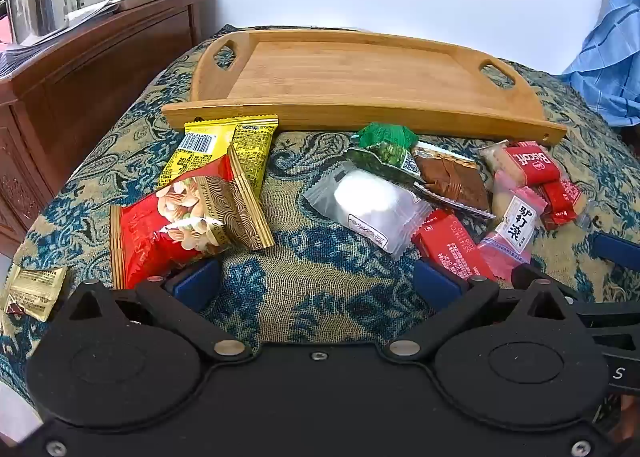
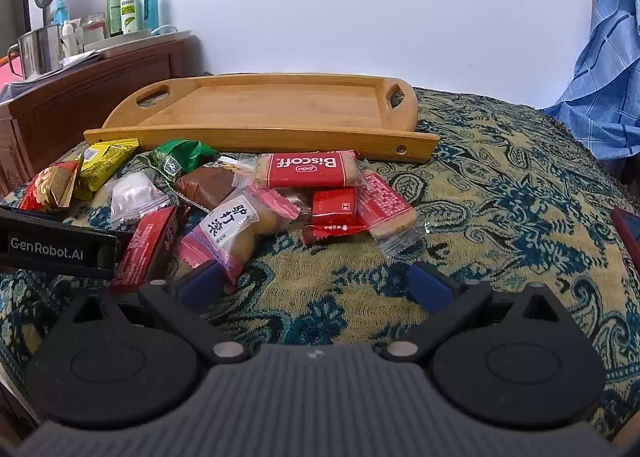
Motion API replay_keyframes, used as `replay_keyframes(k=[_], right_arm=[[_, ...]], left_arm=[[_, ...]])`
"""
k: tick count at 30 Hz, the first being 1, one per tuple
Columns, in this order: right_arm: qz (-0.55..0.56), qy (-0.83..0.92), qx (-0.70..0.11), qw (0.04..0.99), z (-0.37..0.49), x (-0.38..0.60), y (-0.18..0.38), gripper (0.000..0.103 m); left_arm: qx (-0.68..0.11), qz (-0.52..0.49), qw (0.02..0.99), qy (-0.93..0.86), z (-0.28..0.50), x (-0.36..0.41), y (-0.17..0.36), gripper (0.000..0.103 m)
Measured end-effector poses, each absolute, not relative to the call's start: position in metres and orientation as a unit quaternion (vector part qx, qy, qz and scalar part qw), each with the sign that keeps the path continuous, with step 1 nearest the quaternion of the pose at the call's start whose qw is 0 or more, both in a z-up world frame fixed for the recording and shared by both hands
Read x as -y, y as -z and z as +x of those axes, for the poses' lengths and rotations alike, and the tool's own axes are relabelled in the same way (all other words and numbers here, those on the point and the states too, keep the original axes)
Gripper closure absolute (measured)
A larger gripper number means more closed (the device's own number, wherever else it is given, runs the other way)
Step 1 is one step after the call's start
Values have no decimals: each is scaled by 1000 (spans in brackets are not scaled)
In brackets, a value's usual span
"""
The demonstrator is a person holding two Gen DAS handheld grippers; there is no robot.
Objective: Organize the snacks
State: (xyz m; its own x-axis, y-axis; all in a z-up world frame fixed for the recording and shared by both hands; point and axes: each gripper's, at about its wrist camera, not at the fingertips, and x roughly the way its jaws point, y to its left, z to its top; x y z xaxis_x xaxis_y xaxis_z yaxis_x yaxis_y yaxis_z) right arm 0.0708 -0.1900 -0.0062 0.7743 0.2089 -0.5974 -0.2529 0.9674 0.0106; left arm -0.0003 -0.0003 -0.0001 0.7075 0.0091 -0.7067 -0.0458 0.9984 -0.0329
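While both tools hover low over the patterned cloth (image 2: 500, 185), the left gripper (image 1: 316, 281) has its blue-padded fingers (image 1: 196, 281) spread as wide as they go, with only cloth between them and nothing held. Its left finger sits just in front of a red nut packet (image 1: 176, 217), and its right finger lies close to a flat red sachet (image 1: 452, 245). The right gripper (image 2: 320, 281) is equally wide apart and empty; its left finger (image 2: 200, 281) is just in front of a pink-edged pastry pack with Chinese lettering (image 2: 232, 225).

Just past the fingers the snacks lie in a loose heap on the cloth. A small gold sweet wrapper (image 1: 32, 289) sits alone at the left. A yellow packet (image 1: 228, 149) lies partly under the nut packet. Towards the middle, a white cake in clear wrap (image 1: 368, 205) lies just in front of a green-wrapped snack (image 1: 384, 145) and a brown bar (image 1: 452, 181). To the right, Biscoff biscuit packs (image 2: 308, 169) overlap other red sachets (image 2: 334, 203).

Behind the heap stands a bamboo tray with cut-out handles (image 1: 360, 117), its floor bare. Farther back to the left, a dark wooden cabinet (image 1: 100, 57) carries a steel pot (image 1: 36, 5) and several bottles (image 2: 128, 9). Blue checked fabric (image 2: 604, 57) hangs at the right.
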Motion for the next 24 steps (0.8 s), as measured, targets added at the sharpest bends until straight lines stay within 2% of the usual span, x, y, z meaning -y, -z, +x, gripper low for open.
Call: replay_keyframes(k=[24], right_arm=[[-38,-122,-315,941,71,188,7,0]], left_arm=[[-386,-25,922,-14,0,0,0,0]])
